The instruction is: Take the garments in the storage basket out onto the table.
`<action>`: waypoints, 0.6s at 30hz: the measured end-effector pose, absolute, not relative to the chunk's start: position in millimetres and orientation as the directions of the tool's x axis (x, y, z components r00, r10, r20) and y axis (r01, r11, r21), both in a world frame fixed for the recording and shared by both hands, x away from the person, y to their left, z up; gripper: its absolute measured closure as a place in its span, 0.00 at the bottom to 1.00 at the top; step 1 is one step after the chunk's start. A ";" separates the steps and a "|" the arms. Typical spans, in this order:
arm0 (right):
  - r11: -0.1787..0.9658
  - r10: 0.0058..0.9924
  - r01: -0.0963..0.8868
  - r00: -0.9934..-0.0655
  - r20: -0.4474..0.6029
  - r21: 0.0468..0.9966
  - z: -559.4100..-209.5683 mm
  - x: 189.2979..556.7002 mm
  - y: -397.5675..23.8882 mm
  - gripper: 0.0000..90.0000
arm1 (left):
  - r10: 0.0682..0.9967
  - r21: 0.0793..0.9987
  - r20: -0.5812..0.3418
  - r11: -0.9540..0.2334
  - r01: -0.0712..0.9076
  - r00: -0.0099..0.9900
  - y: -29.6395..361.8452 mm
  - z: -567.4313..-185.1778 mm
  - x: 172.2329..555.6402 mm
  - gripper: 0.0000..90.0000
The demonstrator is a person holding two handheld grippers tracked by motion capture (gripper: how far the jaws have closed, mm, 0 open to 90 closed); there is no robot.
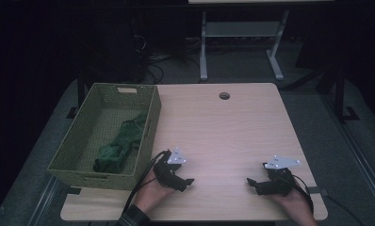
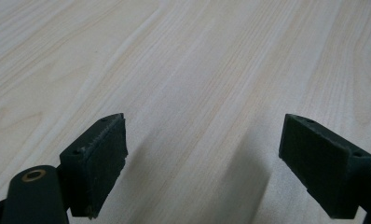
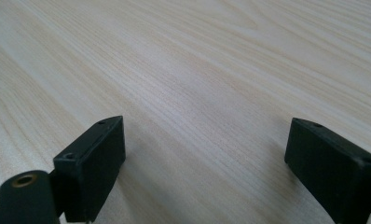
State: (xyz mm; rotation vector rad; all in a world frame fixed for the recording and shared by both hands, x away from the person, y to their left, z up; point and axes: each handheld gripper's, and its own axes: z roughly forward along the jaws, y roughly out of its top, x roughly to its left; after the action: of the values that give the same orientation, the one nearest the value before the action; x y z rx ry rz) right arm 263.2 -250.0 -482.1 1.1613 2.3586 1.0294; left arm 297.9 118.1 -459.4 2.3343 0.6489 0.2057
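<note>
A green woven basket [image 1: 148,122] stands on the left side of the light wood table [image 1: 223,132], with a crumpled green cloth [image 1: 119,146] lying inside it. My left gripper [image 1: 188,182] rests low near the table's front edge, just right of the basket's near corner. In the left gripper view my left gripper [image 2: 202,154] is open, with bare wood between the jaws. My right gripper [image 1: 251,183] sits near the front right of the table. In the right gripper view my right gripper [image 3: 204,163] is open too, holding nothing.
A round cable hole [image 1: 224,95] marks the table's far side. Beyond the table stand a white desk frame [image 1: 242,37] and cables on the dark floor. The basket overhangs the table's left edge.
</note>
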 end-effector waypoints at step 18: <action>0.413 0.782 0.558 -0.622 0.034 0.720 -482.1 263.6 -250.0 0.12 | 0.461 0.677 -0.031 -0.643 0.358 0.887 117.9 -428.3 296.8 0.16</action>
State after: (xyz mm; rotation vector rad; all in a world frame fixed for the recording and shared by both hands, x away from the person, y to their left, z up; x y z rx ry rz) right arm 263.6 -250.0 -482.1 1.1613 2.3644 1.0287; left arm 296.8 117.9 -428.3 2.3325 0.5845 0.1861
